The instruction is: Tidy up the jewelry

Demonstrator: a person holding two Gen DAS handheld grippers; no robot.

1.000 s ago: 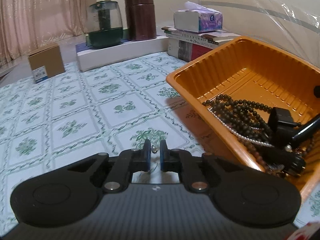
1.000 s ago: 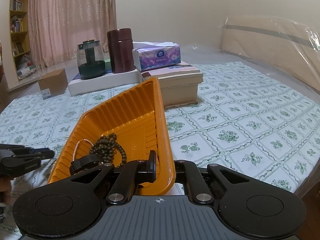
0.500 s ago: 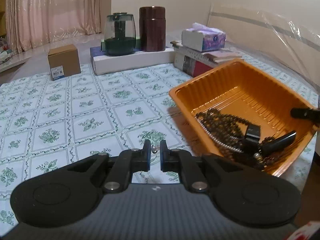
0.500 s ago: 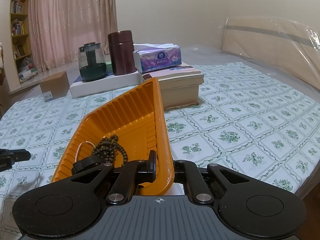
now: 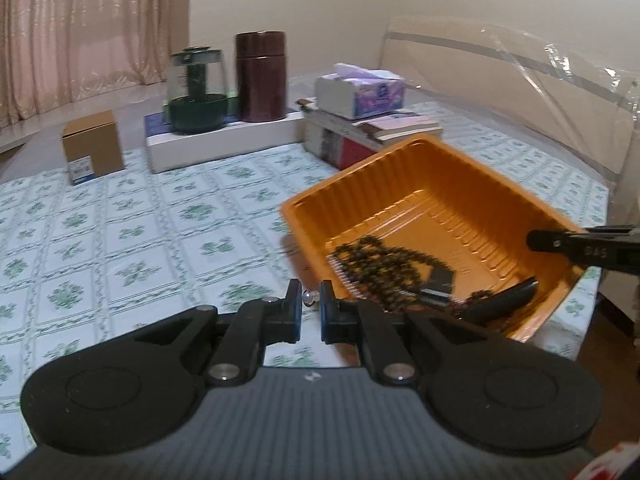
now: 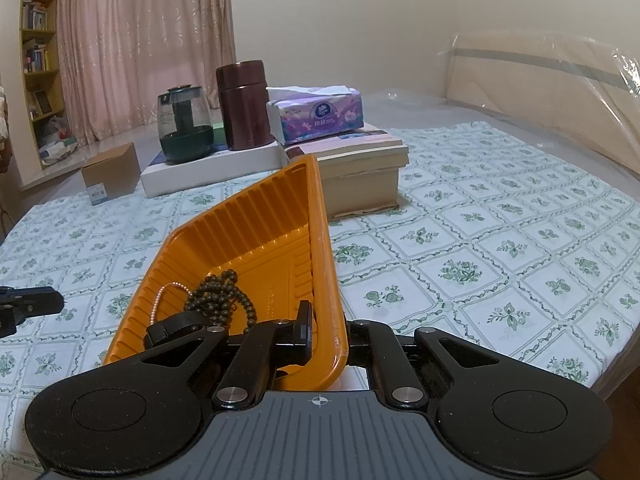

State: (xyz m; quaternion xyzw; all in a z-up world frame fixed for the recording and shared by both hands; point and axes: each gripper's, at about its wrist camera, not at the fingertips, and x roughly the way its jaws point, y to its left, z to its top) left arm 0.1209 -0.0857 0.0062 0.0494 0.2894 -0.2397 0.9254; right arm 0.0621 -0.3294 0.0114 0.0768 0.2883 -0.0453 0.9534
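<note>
The tray (image 6: 256, 216) sits tilted near the counter's (image 6: 480, 240) near edge, with a bead necklace (image 6: 218, 300) and a pearl strand (image 6: 164, 296) in it. Far behind it, left to right, stand a cardboard box (image 6: 110, 174), a glass kettle (image 6: 184, 128) and canister (image 6: 242, 104) on a flat box (image 6: 208, 170), then a tissue box (image 6: 316, 112) on stacked books (image 6: 360, 160).

Bright orange tray (image 6: 256, 220) with dark brown beads (image 6: 224, 300) inside, sitting on a white tabletop (image 6: 480, 240) cloth with green flower squares.
</note>
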